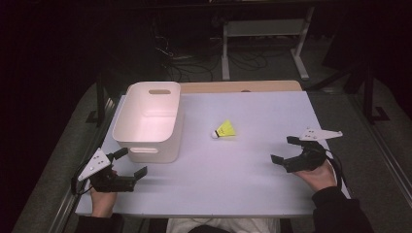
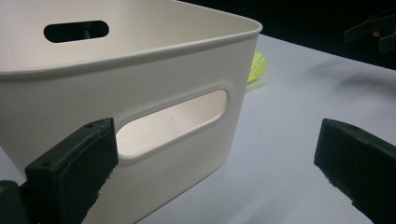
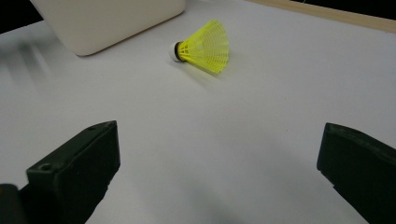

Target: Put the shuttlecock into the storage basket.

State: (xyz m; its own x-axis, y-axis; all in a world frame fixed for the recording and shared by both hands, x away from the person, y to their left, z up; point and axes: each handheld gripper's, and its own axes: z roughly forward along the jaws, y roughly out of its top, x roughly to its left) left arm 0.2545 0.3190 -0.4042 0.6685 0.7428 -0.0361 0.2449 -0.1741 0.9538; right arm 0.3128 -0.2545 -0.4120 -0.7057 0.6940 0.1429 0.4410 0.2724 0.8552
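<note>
A yellow shuttlecock [image 1: 225, 129] with a white cork lies on its side near the middle of the white table [image 1: 243, 179]; the right gripper view shows the shuttlecock [image 3: 204, 48] ahead of the jaws. A white plastic bin [image 1: 149, 119] with handle slots stands at the left. My left gripper [image 1: 130, 162] is open just in front of the bin's near wall [image 2: 140, 102], nothing between its jaws. My right gripper [image 1: 285, 150] is open at the right side of the table, apart from the shuttlecock and pointing toward it.
A wooden board edge [image 1: 243, 86] runs along the table's far side. Beyond it stand a white desk frame [image 1: 265, 36] and cables on the dark floor. Open table surface lies between the two grippers.
</note>
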